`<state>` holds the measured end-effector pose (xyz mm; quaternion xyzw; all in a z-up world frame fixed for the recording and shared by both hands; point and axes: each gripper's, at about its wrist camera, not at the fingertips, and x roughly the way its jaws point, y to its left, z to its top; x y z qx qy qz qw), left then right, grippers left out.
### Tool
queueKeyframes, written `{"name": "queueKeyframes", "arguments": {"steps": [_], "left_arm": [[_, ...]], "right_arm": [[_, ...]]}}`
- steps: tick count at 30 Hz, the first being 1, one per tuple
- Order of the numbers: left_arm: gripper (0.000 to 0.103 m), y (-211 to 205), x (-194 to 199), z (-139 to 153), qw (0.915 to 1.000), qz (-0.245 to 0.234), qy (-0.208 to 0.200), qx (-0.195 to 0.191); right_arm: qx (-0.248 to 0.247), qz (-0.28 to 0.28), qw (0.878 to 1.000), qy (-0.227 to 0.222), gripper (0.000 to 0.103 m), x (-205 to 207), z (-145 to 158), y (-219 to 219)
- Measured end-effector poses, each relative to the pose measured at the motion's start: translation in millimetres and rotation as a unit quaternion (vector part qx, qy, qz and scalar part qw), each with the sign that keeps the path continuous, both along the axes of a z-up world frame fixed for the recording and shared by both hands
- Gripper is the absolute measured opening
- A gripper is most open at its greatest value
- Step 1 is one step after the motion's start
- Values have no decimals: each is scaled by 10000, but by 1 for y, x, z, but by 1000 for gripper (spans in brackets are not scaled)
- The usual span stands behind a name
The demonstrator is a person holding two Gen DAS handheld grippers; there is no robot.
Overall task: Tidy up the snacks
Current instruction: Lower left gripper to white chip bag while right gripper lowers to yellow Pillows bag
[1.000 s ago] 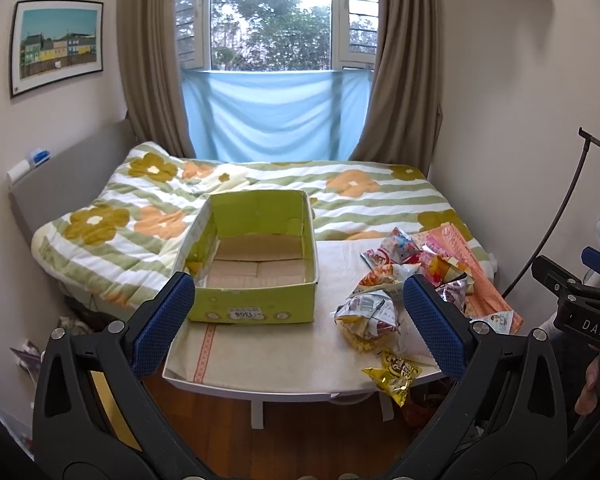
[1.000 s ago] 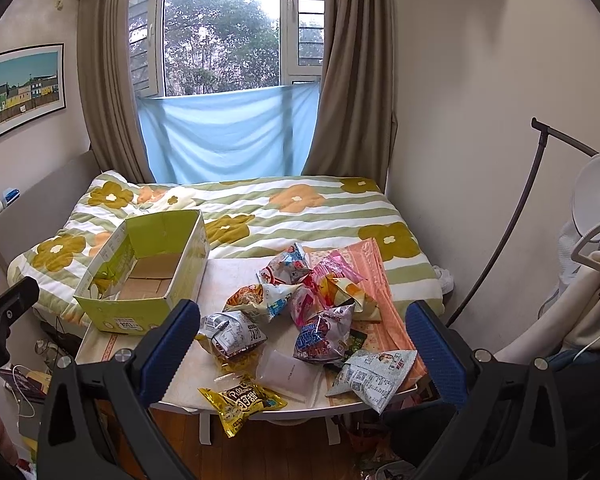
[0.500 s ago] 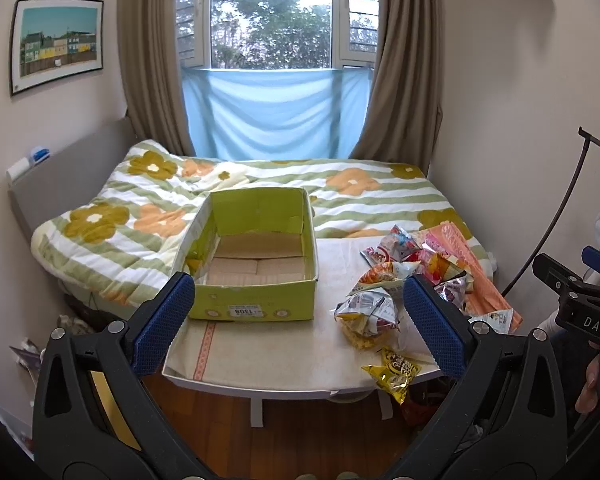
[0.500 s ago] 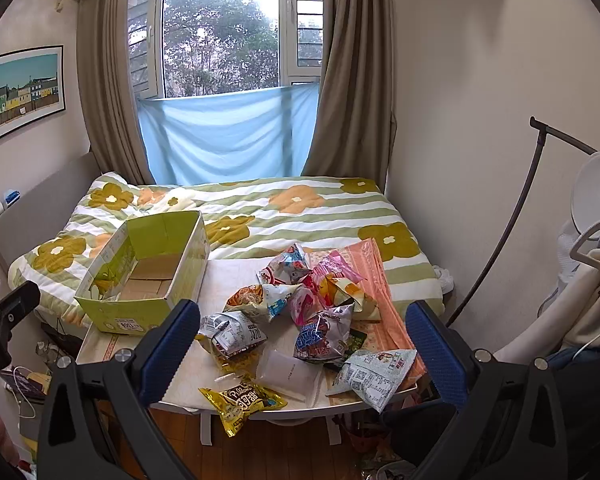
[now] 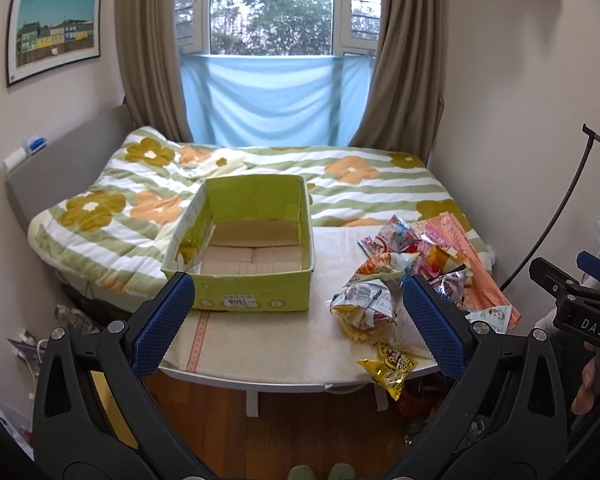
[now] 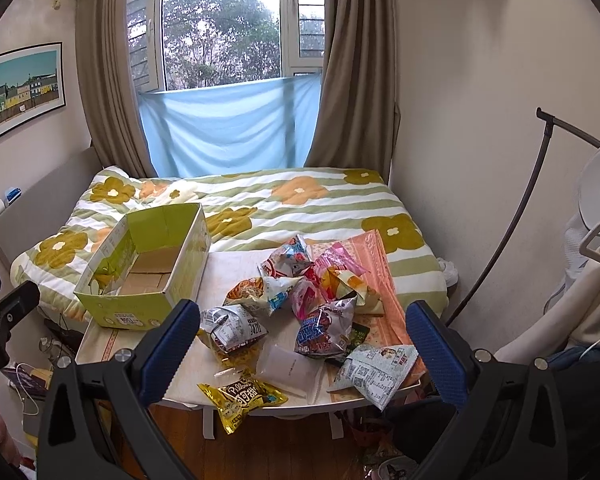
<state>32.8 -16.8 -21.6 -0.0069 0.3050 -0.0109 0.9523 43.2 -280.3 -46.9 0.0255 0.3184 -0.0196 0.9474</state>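
An empty green cardboard box (image 5: pixel 252 292) (image 6: pixel 124 308) stands on the left of a small white table (image 5: pixel 260 344) (image 6: pixel 112 344). A pile of snack bags (image 5: pixel 396 264) (image 6: pixel 312 288) lies on the table's right half. A yellow bag (image 5: pixel 392 366) (image 6: pixel 242 398) hangs over the front edge. A silver bag (image 5: pixel 366 306) (image 6: pixel 232 326) lies nearest the box. My left gripper (image 5: pixel 300 324) is open and empty, held back from the table in front of the box. My right gripper (image 6: pixel 300 344) is open and empty, held back in front of the snack pile.
A bed with a flowered quilt (image 5: pixel 260 184) (image 6: pixel 300 204) sits right behind the table. An orange cloth (image 6: pixel 380 280) lies under the snacks at the right. A curved black stand (image 6: pixel 512 216) rises at the right. Wooden floor (image 5: pixel 300 432) lies below.
Both grippers have drifted very slightly; the scene sits a touch higher in the left wrist view. Nothing was taken hold of or moved.
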Motion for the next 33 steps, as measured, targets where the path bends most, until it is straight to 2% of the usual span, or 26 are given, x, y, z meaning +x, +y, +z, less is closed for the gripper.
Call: {"name": "queueKeyframes", "arguments": {"steps": [6, 10, 16, 20, 22, 29, 33], "left_arm": [[103, -12, 20, -19, 9993, -104, 337, 113], [103, -14, 46, -34, 9965, -441, 707, 52], [103, -28, 108, -55, 9869, -1173, 1081, 259], [103, -47, 155, -81, 9705, -1826, 1575, 93], [103, -61, 174, -98, 9604, -2125, 1789, 190], [103, -108, 216, -164, 9259, -2850, 2450, 387], [103, -124, 223, -196, 9107, -3064, 2690, 653]], "right_arm": [[199, 176, 9986, 460, 103, 14, -25, -7], [404, 222, 9949, 900, 103, 27, -54, -8], [923, 36, 9820, 1648, 103, 42, -106, 0], [1046, -234, 9689, 2230, 103, 57, -144, 16], [1155, -414, 9633, 2387, 102, 62, -158, 22], [1267, -1121, 9507, 2598, 100, 74, -195, 41], [1373, -1473, 9440, 2615, 98, 76, -207, 48]]}}
